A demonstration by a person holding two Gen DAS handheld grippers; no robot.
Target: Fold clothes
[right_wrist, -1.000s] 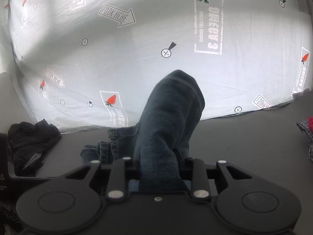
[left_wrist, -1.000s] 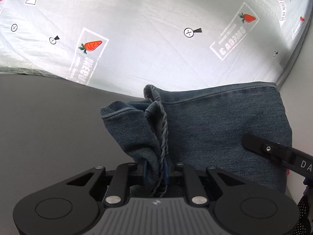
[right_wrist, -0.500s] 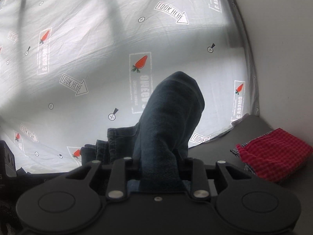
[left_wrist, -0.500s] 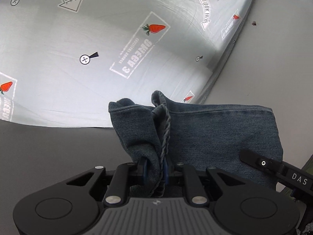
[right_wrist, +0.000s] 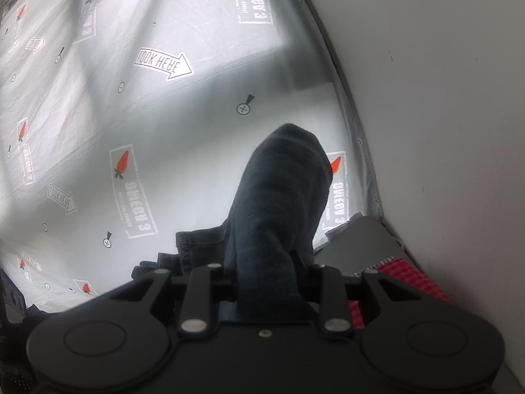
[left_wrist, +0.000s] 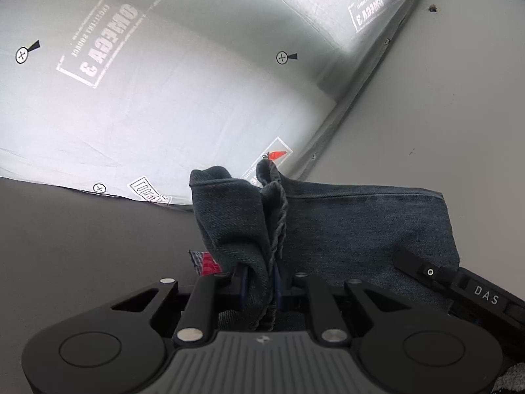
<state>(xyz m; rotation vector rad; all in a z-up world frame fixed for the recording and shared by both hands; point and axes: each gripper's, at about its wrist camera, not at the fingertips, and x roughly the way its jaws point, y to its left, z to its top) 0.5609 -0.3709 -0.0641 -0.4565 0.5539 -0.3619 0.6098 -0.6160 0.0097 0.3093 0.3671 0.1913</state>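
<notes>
Denim garment (left_wrist: 354, 229) was held off the dark table (left_wrist: 82, 246) at two points, stretched between the grippers, in front of the printed sheet (left_wrist: 164, 98). Left gripper (left_wrist: 261, 282) was pinched nearly shut on a bunched hem with a thick seam; it pointed slightly down toward the sheet's lower edge. Right gripper (right_wrist: 267, 282) was clamped on a thick dark fold of the same denim (right_wrist: 282, 203), jaws partly apart around the bulk, tilted similarly. Red checked cloth (right_wrist: 403, 279) lay on the table at right, below it. My read: keep both grips level and the span taut, and land clear of that cloth so the fold sets square.
</notes>
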